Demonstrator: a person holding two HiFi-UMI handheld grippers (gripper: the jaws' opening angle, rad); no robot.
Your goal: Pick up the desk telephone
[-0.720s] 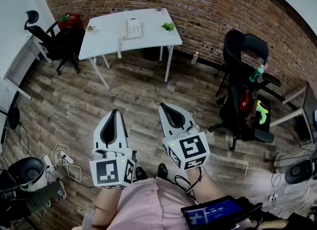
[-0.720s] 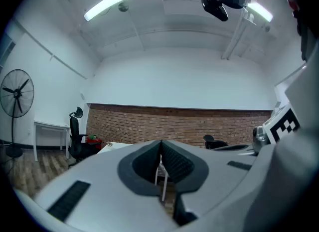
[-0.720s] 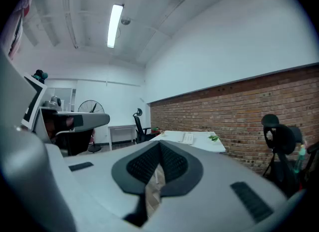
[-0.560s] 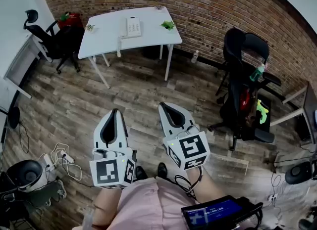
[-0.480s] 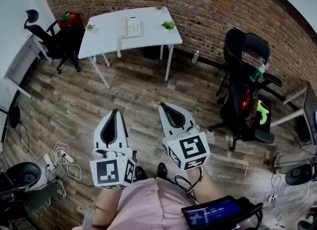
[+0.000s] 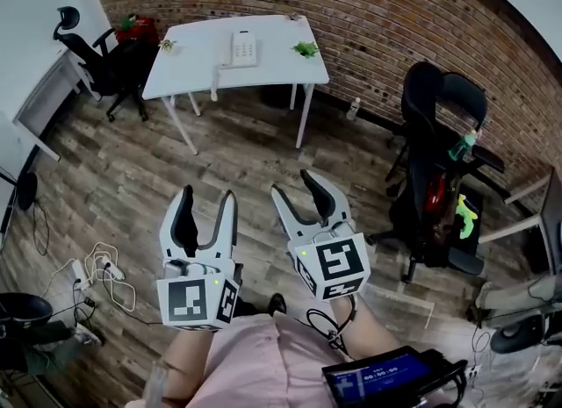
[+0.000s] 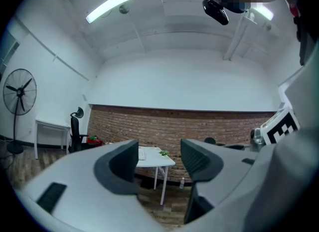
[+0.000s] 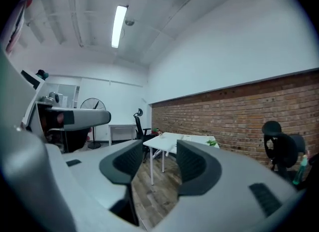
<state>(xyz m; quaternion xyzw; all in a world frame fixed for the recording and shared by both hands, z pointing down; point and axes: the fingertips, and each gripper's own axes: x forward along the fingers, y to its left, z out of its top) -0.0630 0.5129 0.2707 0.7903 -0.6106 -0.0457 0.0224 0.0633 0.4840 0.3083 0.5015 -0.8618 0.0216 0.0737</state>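
Both grippers hang empty in front of me above the wooden floor (image 6: 132,178). Left gripper (image 6: 208,196) has its jaws spread, with nothing between them but a far-off view of the room. Right gripper (image 6: 294,184) is just beside it, jaws likewise parted and gripping nothing. The desk telephone (image 6: 243,48) sits well away from both, near the middle of the white worktop (image 6: 281,68) that stands against the brick wall (image 6: 378,20). A small green plant (image 6: 306,48) stands to the phone's right on the worktop and another small plant (image 6: 167,45) at its left end. A black office chair (image 6: 88,51) stands at the worktop's left end.
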